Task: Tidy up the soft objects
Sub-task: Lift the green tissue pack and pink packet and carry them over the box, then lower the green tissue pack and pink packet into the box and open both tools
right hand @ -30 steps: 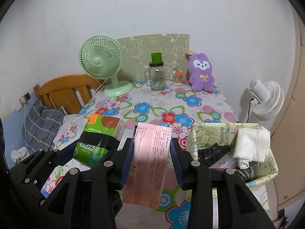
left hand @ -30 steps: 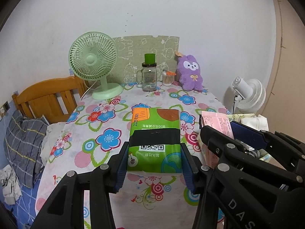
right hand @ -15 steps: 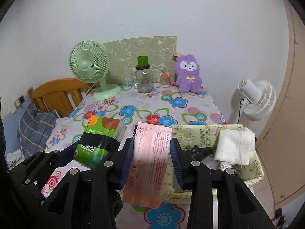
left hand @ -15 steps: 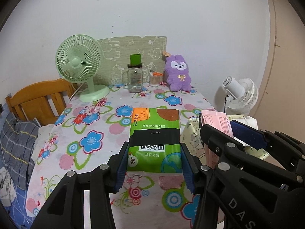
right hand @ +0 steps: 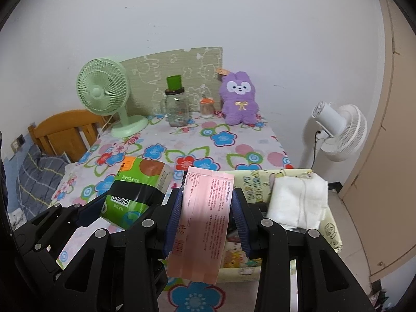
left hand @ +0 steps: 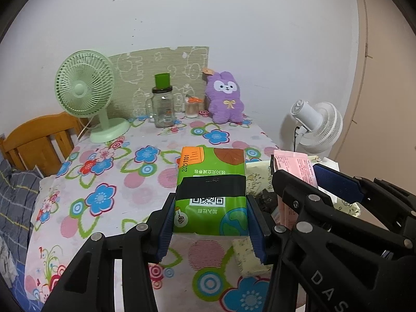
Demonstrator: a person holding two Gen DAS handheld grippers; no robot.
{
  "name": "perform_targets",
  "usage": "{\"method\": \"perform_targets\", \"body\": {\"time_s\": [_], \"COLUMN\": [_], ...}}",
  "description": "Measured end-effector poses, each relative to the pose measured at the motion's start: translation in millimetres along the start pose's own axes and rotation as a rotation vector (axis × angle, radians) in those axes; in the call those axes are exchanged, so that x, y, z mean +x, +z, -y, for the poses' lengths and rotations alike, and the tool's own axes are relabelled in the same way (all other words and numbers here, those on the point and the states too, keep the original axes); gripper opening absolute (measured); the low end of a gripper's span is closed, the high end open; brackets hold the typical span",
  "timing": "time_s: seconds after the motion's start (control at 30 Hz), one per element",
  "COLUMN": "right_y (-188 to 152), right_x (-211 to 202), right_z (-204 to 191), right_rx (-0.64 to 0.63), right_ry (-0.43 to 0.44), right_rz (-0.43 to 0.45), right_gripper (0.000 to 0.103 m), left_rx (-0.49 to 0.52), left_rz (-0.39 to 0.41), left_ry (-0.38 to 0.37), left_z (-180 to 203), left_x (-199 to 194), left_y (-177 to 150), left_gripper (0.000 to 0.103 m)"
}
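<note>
My left gripper point(left hand: 210, 214) is shut on a green tissue pack point(left hand: 212, 189), held in the air over the flowered tablecloth point(left hand: 109, 171). The same green tissue pack point(right hand: 135, 192) shows at the left of the right wrist view. My right gripper point(right hand: 208, 215) is shut on a flat pink packet point(right hand: 205, 221), which hangs just in front of a yellow-green fabric basket point(right hand: 331, 231). The basket holds a folded white cloth point(right hand: 299, 202) and dark items. In the left wrist view the pink packet point(left hand: 293, 166) and the basket point(left hand: 256, 174) lie to the right.
A purple plush rabbit point(right hand: 239, 98), a glass jar with a green lid point(right hand: 176, 106), a small cup point(right hand: 206, 106) and a green desk fan point(right hand: 109, 96) stand at the table's far edge. A white floor fan point(right hand: 338, 130) is at the right, a wooden bed frame point(right hand: 65, 132) at the left.
Both grippers, each keeping its pack, have shifted sideways towards the right end of the table. The basket now sits right behind the pink packet.
</note>
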State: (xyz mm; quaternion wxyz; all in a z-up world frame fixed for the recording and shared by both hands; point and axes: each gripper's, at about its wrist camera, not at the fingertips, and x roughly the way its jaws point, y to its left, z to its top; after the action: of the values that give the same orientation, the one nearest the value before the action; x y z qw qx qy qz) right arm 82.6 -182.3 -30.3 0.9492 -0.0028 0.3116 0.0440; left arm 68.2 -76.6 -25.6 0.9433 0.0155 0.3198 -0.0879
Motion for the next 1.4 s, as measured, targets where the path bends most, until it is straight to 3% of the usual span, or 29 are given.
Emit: {"method": "perform_targets", "body": {"time_s": [0.67, 1.4], "right_y": [-1.6, -13.9], "right_x": [13.6, 53.1], "right_z": [53.9, 98.3], "right_rx": [0.061, 0.135], "right_ry": [-0.074, -0.128], "right_rz": [-0.013, -0.100], "right_gripper": [0.042, 0.042], "left_rx": [0.045, 0.081], "left_rz": [-0.036, -0.153], "left_ry": [-0.058, -0.098], "left_z": [48.5, 80.3], "left_x": [32.0, 84.7], "left_y": [7.4, 2.9], "left_gripper": [0.052, 0.052]}}
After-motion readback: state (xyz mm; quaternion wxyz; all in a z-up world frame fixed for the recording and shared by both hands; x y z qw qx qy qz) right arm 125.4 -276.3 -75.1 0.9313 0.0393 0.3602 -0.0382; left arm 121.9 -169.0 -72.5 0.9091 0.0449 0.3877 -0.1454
